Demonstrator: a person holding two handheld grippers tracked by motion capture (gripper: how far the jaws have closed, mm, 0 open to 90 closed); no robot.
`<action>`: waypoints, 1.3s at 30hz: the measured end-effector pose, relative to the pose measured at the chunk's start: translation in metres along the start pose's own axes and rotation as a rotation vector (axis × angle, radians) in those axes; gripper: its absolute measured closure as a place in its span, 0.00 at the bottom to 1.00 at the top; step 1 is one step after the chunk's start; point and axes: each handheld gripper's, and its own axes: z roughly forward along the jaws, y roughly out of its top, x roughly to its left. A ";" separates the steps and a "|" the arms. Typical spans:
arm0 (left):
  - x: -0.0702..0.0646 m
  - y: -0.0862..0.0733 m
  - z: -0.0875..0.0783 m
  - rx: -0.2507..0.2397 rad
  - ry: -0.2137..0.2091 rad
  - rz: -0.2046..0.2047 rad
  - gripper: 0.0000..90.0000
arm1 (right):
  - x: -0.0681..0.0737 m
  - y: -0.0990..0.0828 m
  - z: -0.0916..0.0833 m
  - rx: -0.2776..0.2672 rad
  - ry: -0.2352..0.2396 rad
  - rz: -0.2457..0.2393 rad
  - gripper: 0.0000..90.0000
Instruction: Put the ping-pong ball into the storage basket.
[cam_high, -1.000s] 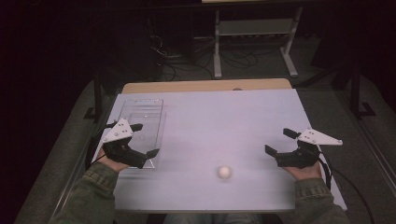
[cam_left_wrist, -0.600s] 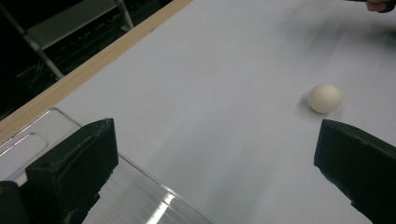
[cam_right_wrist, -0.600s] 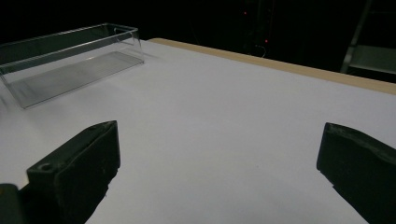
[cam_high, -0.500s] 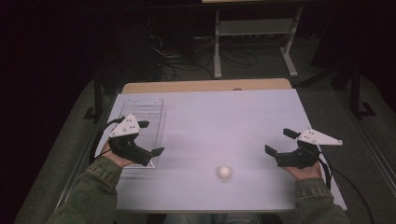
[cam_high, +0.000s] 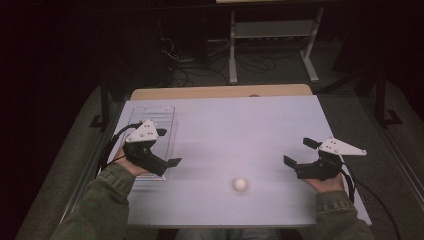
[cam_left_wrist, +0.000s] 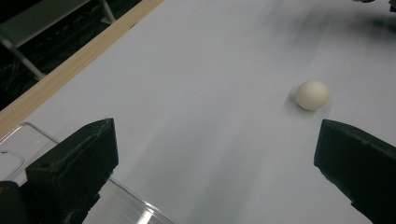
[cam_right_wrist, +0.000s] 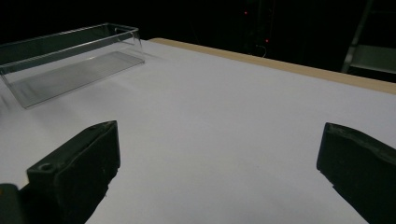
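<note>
Balls: one white ball (cam_high: 240, 184) lay on the sheet, toward 6 o'clock.
Clear trays: one clear tray (cam_high: 155, 114) sat at 9 o'clock.
Grippers: two were there, the left gripper (cam_high: 168, 147) at 9 o'clock and the right gripper (cam_high: 299, 151) at 3 o'clock.
Tables: one table (cam_high: 240, 130) with a white sheet on top.

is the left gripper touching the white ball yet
Apart. In the left gripper view the white ball lies on bare table beyond the left gripper, whose jaws stand wide open.
</note>
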 end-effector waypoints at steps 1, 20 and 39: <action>0.000 0.001 0.001 -0.001 -0.002 0.001 0.00 | 0.000 0.000 0.000 0.003 0.001 0.000 0.00; -0.009 0.020 0.019 0.074 -0.077 0.070 0.00 | 0.001 -0.001 0.001 0.018 0.007 -0.006 0.00; -0.015 0.044 0.040 0.180 -0.136 0.145 0.00 | 0.001 -0.001 0.001 0.020 0.012 -0.008 0.00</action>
